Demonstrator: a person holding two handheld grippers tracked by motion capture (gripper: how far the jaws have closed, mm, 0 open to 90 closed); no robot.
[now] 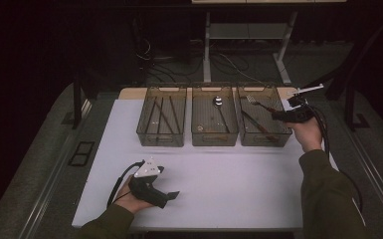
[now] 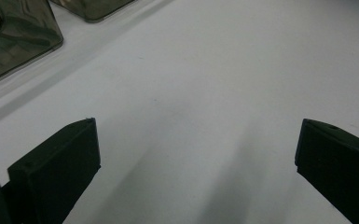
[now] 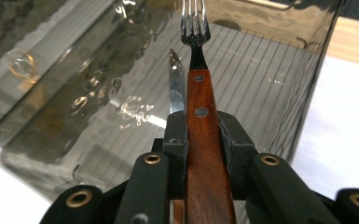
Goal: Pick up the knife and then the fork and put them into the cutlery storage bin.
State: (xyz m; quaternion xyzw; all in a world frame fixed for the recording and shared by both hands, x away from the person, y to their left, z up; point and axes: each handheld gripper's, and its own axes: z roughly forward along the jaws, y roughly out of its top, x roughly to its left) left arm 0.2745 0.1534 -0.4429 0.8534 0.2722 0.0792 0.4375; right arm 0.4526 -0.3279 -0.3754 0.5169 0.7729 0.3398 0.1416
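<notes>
Stiff, light fork (image 3: 199, 84) is clamped mid-handle by right tongs (image 3: 203, 128), tines ahead over bin (image 3: 279, 93); left tongs (image 2: 196, 154) open, empty.

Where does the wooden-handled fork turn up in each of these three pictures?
High view: the fork sits at upper right, held by the right gripper over the rightmost bin.
Left gripper view: not in this picture, which looks across the white table between open jaws.
Right gripper view: dead centre, wooden handle clamped between the jaws, tines pointing up.
Shared landmark: the smoky transparent bins, seen in every view.
</notes>
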